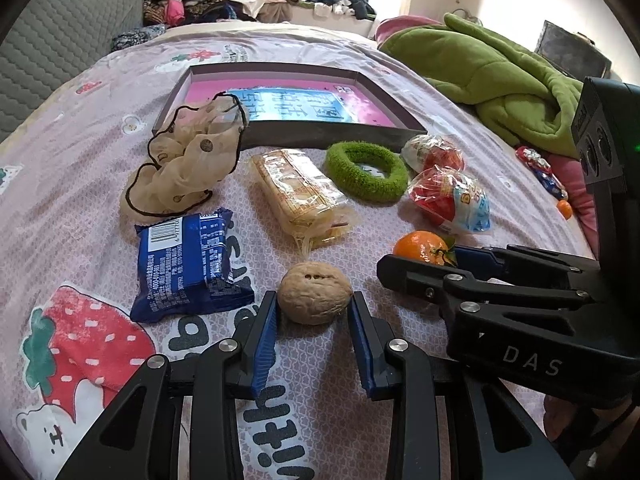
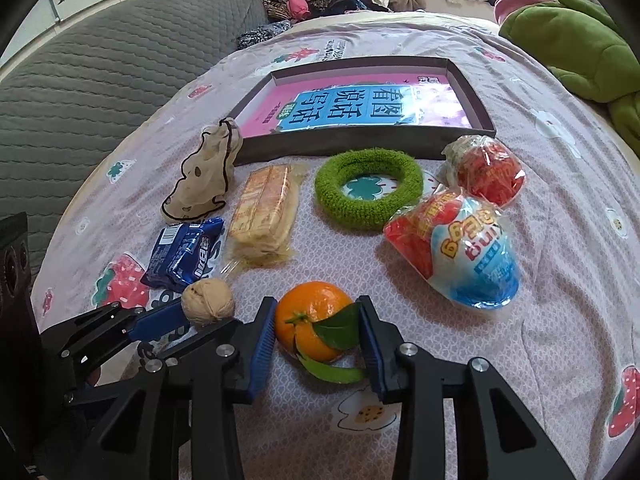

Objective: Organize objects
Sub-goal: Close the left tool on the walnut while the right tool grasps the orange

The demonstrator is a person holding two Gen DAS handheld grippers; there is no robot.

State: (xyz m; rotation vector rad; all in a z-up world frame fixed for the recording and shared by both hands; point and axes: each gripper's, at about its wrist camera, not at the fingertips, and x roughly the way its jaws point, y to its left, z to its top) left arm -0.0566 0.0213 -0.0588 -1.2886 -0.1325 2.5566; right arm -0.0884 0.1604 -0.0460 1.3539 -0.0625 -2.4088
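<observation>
A walnut [image 1: 315,293] lies on the bedsheet between the blue pads of my left gripper [image 1: 314,308]; the jaws touch or nearly touch its sides. It also shows in the right wrist view [image 2: 208,302]. A tangerine [image 2: 314,320] with green leaves sits between the pads of my right gripper [image 2: 318,326], which close against it. It also shows in the left wrist view [image 1: 422,247]. A dark open box [image 1: 320,136] with a pink book inside stands behind the objects.
On the sheet lie a blue snack pack [image 1: 188,264], a wrapped cracker pack [image 1: 300,196], a green hair ring [image 1: 366,170], a beige scrunchie [image 1: 188,164] and two red-and-blue wrapped snacks [image 1: 452,196]. A green blanket [image 1: 500,72] lies at the right.
</observation>
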